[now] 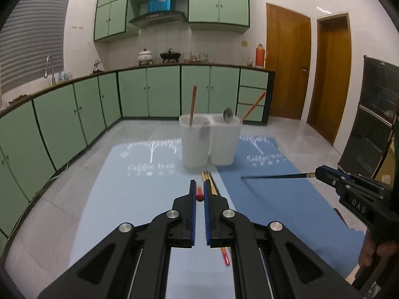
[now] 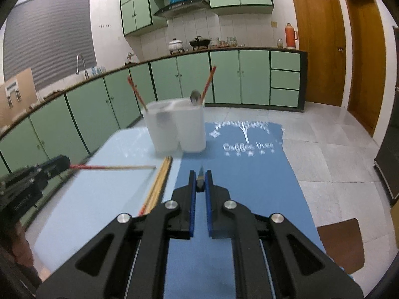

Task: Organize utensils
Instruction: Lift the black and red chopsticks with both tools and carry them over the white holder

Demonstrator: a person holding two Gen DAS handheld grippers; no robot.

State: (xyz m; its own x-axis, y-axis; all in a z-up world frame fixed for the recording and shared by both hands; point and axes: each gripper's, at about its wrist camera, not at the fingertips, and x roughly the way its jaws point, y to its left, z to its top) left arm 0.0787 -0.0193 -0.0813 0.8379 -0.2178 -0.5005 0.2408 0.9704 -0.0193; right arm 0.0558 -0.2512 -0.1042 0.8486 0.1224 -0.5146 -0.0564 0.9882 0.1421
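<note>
While both tools are clenched on a utensil each, the holder [image 1: 209, 139] stands ahead on the surface [image 1: 139, 199], where the pale mat [image 1: 119, 174] meets the blue mat [image 2: 249, 174].

The left tool [image 1: 198, 194] grips a chopstick [image 2: 117, 167] by its red end; seen from the right wrist, the wooden shaft sticks out level and clear of the surface. The right tool [image 2: 200, 183] pinches a dark, thin utensil [image 1: 274, 176] by one end; seen from the left wrist it reaches out as a long black rod with a pale band near the grip. What kind of utensil it is I cannot tell.

The holder is a translucent white tub with two compartments. One already carries a chopstick, the other a spoon [image 1: 228, 115] and another chopstick, all leaning on the rim. More chopsticks [image 1: 208, 178] lie on the surface just in front of it, between the two tools.

These sticks look light and stiff, so weight is no worry, but they are thin and smooth, and held at the very end they can pivot or slip between the pads. A grip nearer the middle would steady them, though the end grip leaves the free tip ready to drop into a compartment. The tub seems light too, so a stick pushed against its wall could tip or shift it.
</note>
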